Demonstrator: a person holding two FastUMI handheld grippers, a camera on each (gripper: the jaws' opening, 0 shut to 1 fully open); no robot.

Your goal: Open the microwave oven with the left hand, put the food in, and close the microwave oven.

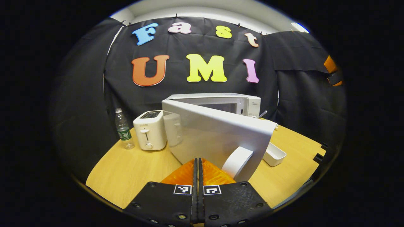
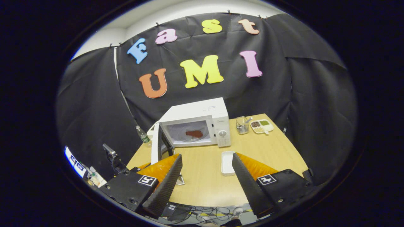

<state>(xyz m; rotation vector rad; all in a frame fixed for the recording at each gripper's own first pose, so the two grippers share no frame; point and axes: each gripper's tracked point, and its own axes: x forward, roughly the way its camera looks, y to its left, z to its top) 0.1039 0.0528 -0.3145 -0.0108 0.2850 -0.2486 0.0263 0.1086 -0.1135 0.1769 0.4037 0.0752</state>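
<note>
Left gripper [image 1: 198, 164], fingers together, sits just before the microwave's [image 1: 235, 102] half-open door [image 1: 214, 132]

A white toaster [image 1: 150, 130] stands on the wooden tabletop [image 1: 126, 173], with a clear plastic bottle [image 1: 123, 129] just beside it. An empty white tray [image 2: 227, 162] lies near the tabletop's middle. At the far right corner a wire holder [image 2: 242, 125] stands beside a divided dish [image 2: 261, 126] of seasonings.
</note>
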